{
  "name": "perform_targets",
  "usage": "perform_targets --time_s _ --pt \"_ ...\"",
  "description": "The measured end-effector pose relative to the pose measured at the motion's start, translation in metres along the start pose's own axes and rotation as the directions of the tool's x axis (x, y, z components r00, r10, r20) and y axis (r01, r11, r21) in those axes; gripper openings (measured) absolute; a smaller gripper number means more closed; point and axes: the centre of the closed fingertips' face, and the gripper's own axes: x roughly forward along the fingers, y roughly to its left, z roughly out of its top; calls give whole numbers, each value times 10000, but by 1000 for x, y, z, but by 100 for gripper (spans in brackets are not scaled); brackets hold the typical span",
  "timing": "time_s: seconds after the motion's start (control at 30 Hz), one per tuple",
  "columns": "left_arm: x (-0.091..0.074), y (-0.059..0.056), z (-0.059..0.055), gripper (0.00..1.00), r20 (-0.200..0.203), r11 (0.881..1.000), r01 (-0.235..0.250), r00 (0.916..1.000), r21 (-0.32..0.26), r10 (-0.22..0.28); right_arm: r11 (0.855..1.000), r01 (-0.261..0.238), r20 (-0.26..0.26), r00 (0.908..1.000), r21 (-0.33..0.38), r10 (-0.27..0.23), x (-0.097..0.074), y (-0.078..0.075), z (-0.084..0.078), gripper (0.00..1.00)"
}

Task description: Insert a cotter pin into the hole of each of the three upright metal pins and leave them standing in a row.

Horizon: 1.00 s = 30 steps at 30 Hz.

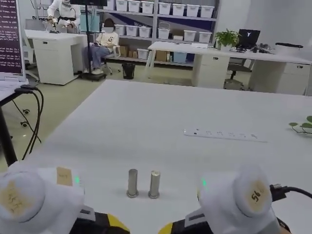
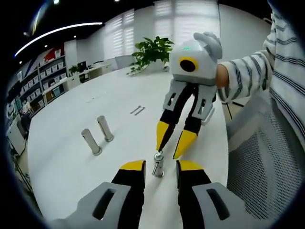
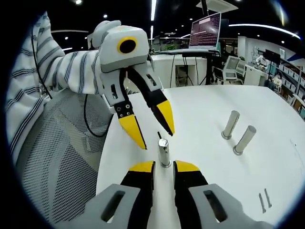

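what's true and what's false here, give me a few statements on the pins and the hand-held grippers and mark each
1. Three grey cylindrical metal pins stand upright on the white table. True.
2. The left hand-held gripper is clamped shut. False: its jaws are spread apart.
3. Two thin metal cotter pins lie loose on the table. True.
4. The power strip on the table is black. False: it is a white power strip.
5. The right hand-held gripper is at the two pins standing together. False: its tips are at the third pin, apart from that pair.
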Motion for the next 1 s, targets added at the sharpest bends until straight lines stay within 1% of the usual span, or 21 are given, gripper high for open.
perform_targets --time_s 0.07,0.1,0.13,0.17,0.27,0.3,0.37,0.4,0.43,0.47,0.5,0.57,0.6,0.63,0.67,0.73,0.87,1.0 --pt "-6 0 0 24 32 9994 -201 9998 -265 202 10000 44 204 9998 76 -45 4 0 -2 15" --pt "-9 1 1 24 144 9984 -311 9994 -464 318 10000 54 261 9996 68 -56 4 0 -2 15" --pt "-11 1 1 24 227 9978 -382 9990 -546 394 9999 53 358 9993 94 -56 5 1 -2 13" --pt "-14 2 2 26 394 9959 -534 9976 -729 563 9999 12 418 9991 106 -17 6 2 -2 13" --pt "-20 1 0 35 534 9933 -661 9960 -949 713 9999 18 578 9983 126 -25 11 5 0 14" --pt "-22 1 -1 38 508 9923 -734 9956 -1000 787 9999 18 585 9983 131 -26 11 5 0 14" --pt "-28 2 -3 42 485 9892 -1005 9932 -1068 1061 9998 66 694 9976 175 -78 13 5 2 15" --pt "-31 2 -2 46 627 9862 -1104 9909 -1232 1188 9996 63 769 9970 259 -83 14 5 2 16" --pt "-32 1 -2 49 669 9854 -1107 9905 -1292 1200 9995 56 795 9968 302 -80 14 6 3 16" --pt "-36 0 -2 54 782 9820 -1188 9883 -1470 1313 9992 71 877 9961 399 -106 15 5 4 16" --pt "-37 -1 -2 57 798 9797 -1234 9873 -1578 1372 9988 124 948 9954 467 -168 16 5 4 16" --pt "-41 -3 -5 63 730 9756 -1359 9860 -1722 1502 9986 123 970 9951 506 -172 19 5 4 16" --pt "-42 -3 -7 64 631 9728 -1493 9847 -1769 1626 9985 145 980 9950 530 -196 20 5 4 16" --pt "-44 0 -11 65 413 9665 -1758 9816 -1872 1866 9982 206 998 9947 566 -262 21 5 4 17" --pt "-45 1 -13 66 375 9638 -1875 9795 -1895 1979 9979 241 1029 9942 605 -303 22 4 4 17" --pt "-48 1 -16 71 353 9598 -1993 9770 -1978 2102 9967 321 1161 9924 751 -407 23 1 6 18" --pt "-50 1 -18 85 349 9509 -2213 9716 -2164 2341 9963 385 1188 9918 764 -474 25 -1 7 17" --pt "-49 -1 -21 95 300 9436 -2237 9708 -2442 2379 9962 387 1187 9918 774 -478 27 -2 7 17"
